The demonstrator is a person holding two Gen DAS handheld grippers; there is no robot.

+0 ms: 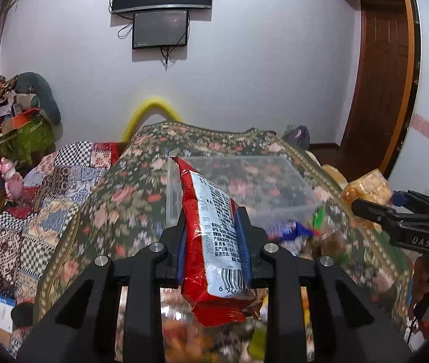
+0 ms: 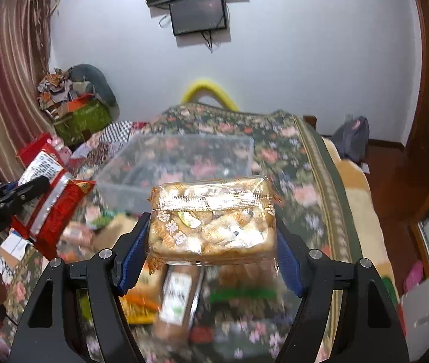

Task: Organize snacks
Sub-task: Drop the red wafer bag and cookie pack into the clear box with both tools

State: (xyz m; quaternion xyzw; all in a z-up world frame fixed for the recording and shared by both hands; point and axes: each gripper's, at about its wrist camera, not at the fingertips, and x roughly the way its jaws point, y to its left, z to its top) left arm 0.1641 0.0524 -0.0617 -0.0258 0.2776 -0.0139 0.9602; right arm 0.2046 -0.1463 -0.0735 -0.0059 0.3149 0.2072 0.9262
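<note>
Left claw (image 1: pixel 213 239) grips a red snack packet (image 1: pixel 214 242) lengthwise, pointing ahead toward the clear bin (image 1: pixel 244 187); right claw (image 2: pixel 211 239) clamps a biscuit pack (image 2: pixel 211 220) crosswise.

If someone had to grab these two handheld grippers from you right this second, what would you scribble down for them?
Left gripper: shut on the red snack packet, held up off the floral bedspread.
Right gripper: shut on the clear pack of golden pastries, also held in the air.
Clear plastic bin: ahead of both grippers on the bedspread; no snacks visible in it.
Done: both packs picked up.
Left: put both into the bin, then gather the loose snacks lying blurred below the grippers.
</note>
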